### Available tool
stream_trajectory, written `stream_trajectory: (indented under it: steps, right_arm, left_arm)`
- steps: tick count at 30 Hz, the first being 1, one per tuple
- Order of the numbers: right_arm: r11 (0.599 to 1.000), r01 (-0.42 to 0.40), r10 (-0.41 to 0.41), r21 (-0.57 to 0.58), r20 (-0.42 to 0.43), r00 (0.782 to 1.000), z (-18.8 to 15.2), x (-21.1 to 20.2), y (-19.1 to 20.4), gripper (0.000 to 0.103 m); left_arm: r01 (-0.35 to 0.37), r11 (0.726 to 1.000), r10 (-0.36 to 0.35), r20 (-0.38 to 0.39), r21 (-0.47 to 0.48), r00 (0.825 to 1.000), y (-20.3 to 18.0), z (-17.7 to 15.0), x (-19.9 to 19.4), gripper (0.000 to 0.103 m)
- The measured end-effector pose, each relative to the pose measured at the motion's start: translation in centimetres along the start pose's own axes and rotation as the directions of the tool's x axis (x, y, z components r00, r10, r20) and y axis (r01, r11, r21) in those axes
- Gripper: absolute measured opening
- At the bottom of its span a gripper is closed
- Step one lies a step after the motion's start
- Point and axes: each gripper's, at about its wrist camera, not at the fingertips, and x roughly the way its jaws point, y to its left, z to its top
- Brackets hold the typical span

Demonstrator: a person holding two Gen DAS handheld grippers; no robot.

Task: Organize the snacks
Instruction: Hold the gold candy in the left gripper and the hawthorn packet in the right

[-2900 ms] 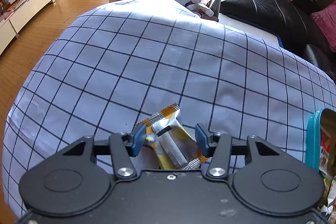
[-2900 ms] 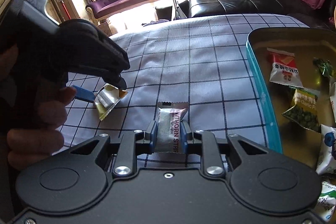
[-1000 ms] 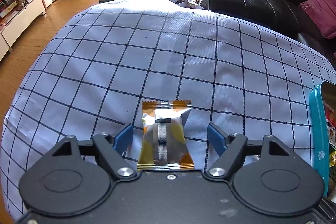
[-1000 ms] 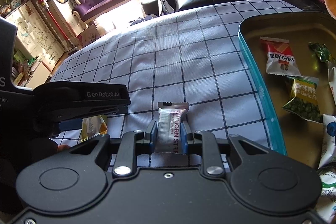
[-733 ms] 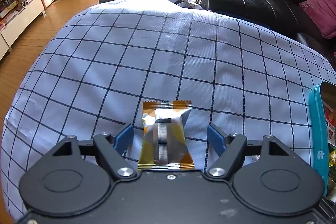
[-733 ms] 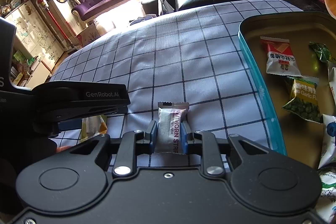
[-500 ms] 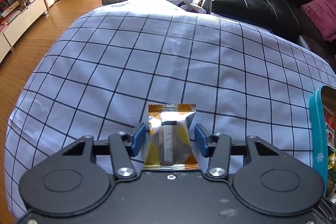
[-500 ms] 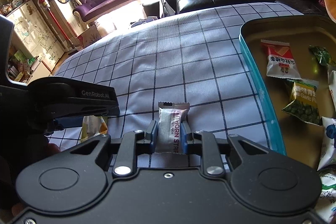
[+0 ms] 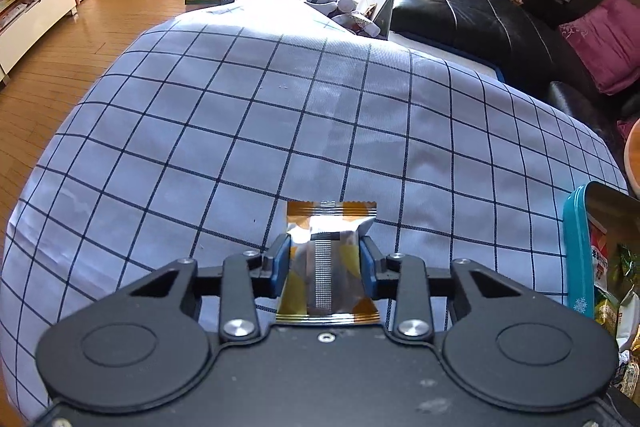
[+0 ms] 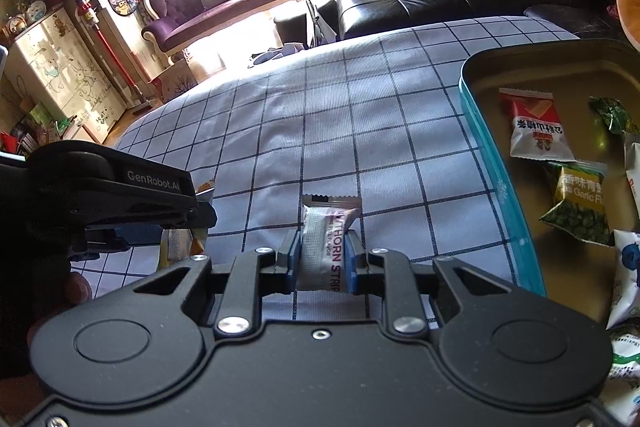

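Above the blue-checked white tablecloth (image 9: pixel 248 131), left gripper (image 9: pixel 325 261), jaws just closing, clamps the gold foil sachet (image 9: pixel 326 267); right gripper (image 10: pixel 322 259) pinches the white hawthorn-strip packet (image 10: pixel 324 247); both should lift cleanly toward the teal-rimmed metal tin (image 10: pixel 496 183).

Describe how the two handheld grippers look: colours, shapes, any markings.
Both are matt black plastic. The left gripper and right gripper each have a flat body with two round discs, angled linkage arms with silver screws, and blue finger pads. Seen from the right wrist, the left one reads "GenRobot.AI" in grey.
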Motion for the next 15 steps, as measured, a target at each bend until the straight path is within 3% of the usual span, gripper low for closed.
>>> stream_trajectory:
  steps: [15]
  right_arm:
    - [1.0, -0.013, 0.013, 0.008, 0.03, 0.999, 0.0, -0.8, 0.0, 0.032]
  left_arm:
    - [-0.004, 0.998, 0.007, 0.038, -0.068, 0.999, 3.4, 1.1, -2.0, 0.036]
